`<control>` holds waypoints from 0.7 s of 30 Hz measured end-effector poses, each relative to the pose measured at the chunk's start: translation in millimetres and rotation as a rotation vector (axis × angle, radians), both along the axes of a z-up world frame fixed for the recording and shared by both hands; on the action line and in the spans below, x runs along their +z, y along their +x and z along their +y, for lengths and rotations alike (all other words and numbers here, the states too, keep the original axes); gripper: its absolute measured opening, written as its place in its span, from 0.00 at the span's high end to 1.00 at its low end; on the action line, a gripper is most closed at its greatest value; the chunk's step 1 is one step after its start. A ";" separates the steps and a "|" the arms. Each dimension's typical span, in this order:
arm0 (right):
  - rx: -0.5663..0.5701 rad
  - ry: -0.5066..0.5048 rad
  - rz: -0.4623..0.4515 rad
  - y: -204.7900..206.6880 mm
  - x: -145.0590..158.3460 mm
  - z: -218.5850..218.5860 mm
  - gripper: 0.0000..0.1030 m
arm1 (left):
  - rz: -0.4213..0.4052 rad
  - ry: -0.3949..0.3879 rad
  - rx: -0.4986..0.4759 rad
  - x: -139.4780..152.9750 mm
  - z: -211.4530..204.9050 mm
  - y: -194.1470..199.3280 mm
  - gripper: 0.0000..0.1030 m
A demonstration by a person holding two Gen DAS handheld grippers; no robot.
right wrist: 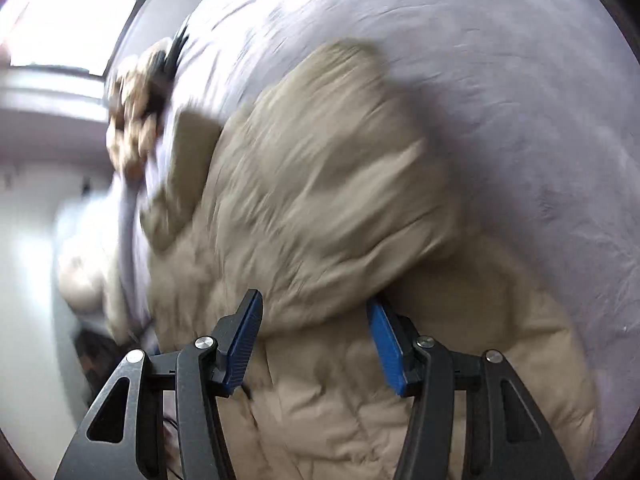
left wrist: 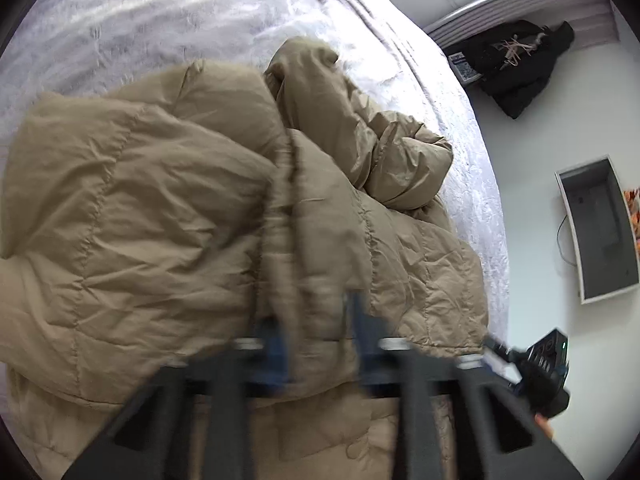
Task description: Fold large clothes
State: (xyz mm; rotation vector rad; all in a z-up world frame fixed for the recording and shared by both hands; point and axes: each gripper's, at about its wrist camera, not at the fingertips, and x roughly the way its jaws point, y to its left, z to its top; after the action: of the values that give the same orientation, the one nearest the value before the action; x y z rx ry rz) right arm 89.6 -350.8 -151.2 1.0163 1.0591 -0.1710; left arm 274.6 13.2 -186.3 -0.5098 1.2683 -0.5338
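Saw a tan quilted jacket point(left wrist: 160, 200) heaped in the middle of a lilac bedspread point(left wrist: 120, 20), with one puffy sleeve point(left wrist: 360, 132) crumpled toward the bed's right edge. Caught the left gripper point(left wrist: 316, 320) blurred, yet clenched on a raised ridge of the jacket's fabric, pinched between its blue pads point(left wrist: 276, 344). Found the right gripper point(right wrist: 316, 312) released, its jaws standing wide apart just above the jacket, a rounded fold bulging up between them without being squeezed. From the left wrist view, spotted that same right gripper low at the right, out past the jacket's hem and over the pale floor. Noted a black garment point(left wrist: 520, 68) lying on the floor beside the bed and a white-rimmed grey box point(left wrist: 600, 232) nearer, well apart from the bed. Could not make out the blurred brown bundle point(right wrist: 136, 120) at the bed's far end.
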 end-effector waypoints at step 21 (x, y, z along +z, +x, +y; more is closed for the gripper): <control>0.018 -0.012 0.015 25.2 -23.9 13.4 0.88 | -0.088 0.216 0.058 27.9 73.2 -27.5 0.85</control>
State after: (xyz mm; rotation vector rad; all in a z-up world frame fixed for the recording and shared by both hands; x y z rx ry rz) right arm 114.8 -337.4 -175.1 0.9957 1.0792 -0.1709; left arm 247.1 86.4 -158.3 -0.3375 1.2066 -0.3614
